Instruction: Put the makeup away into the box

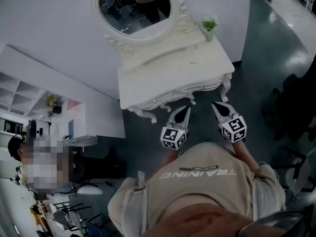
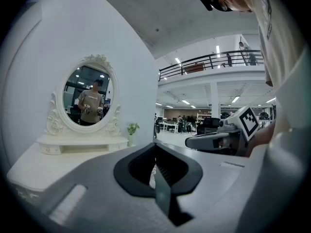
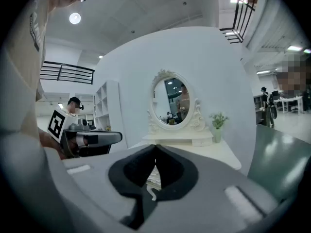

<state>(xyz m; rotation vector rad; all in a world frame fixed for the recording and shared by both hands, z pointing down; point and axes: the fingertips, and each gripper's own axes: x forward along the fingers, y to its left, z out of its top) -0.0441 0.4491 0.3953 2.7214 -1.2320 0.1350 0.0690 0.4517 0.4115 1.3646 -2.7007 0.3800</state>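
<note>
A white dressing table (image 1: 173, 78) with an oval mirror (image 1: 136, 6) stands ahead of me. I see no makeup and no box on its top. My left gripper (image 1: 185, 107) and right gripper (image 1: 215, 104) hover side by side just off the table's front edge, pointing at it. Both are shut with nothing between the jaws. In the left gripper view, the jaws of the left gripper (image 2: 155, 147) meet in front of the table (image 2: 39, 166), and the right gripper (image 2: 214, 140) shows beside them. In the right gripper view, the right gripper (image 3: 155, 147) is shut and the left gripper (image 3: 92, 139) is at the left.
A small green plant in a vase (image 1: 209, 26) stands at the table's back right corner. White shelves (image 1: 19, 93) line the wall to the left, with a person (image 1: 29, 157) near them. A dark chair (image 1: 296, 107) is on the grey floor at the right.
</note>
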